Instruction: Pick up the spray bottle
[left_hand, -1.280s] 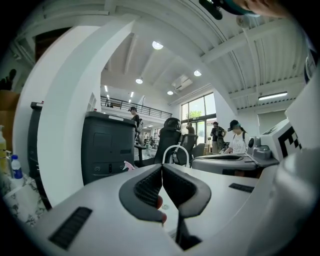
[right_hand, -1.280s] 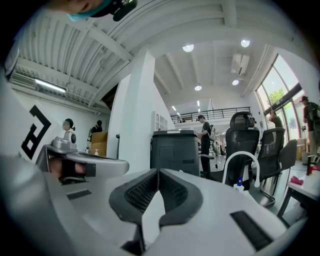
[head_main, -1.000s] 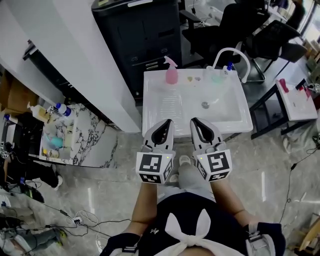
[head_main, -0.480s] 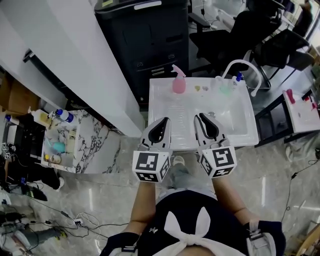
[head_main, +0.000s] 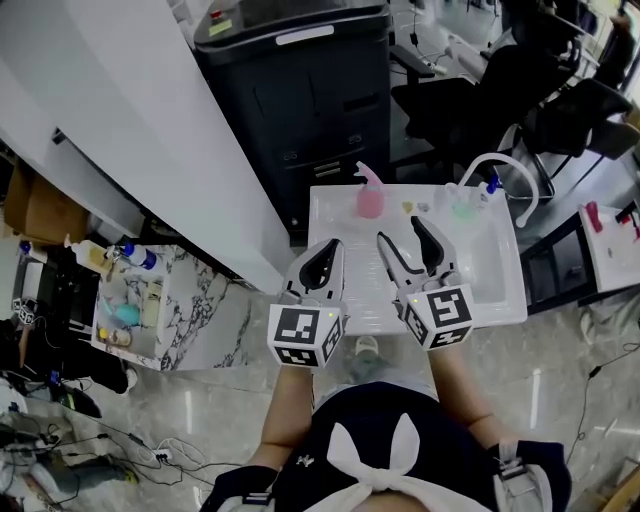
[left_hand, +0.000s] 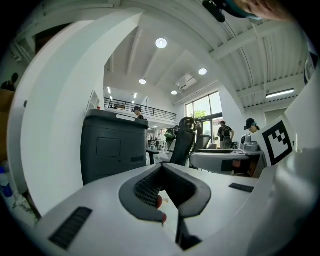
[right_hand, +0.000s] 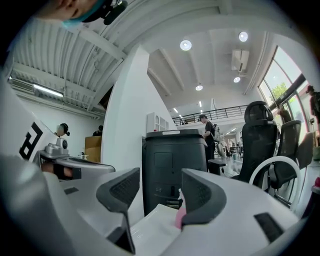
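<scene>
The pink spray bottle (head_main: 369, 193) stands upright on the back ledge of a white sink (head_main: 345, 300). In the right gripper view a strip of the pink bottle (right_hand: 179, 216) shows past the right jaw, still far ahead. My right gripper (head_main: 413, 243) hovers over the sink's front half; its jaws are opening and nothing is between them (right_hand: 161, 192). My left gripper (head_main: 318, 262) is level with it over the sink's front left, jaws together and empty (left_hand: 162, 172). Both point toward the back ledge.
A white arched faucet (head_main: 512, 172) and a green bottle (head_main: 464, 208) stand at the sink's back right. A black cabinet (head_main: 310, 100) rises right behind the sink, a white wall to its left. A marble shelf (head_main: 190, 300) with bottles sits lower left. Office chairs (head_main: 470, 90) stand beyond.
Both grippers have moved forward over the sink as the person stepped closer. The right jaws, shut before, now stand apart. The left jaws stay shut.
</scene>
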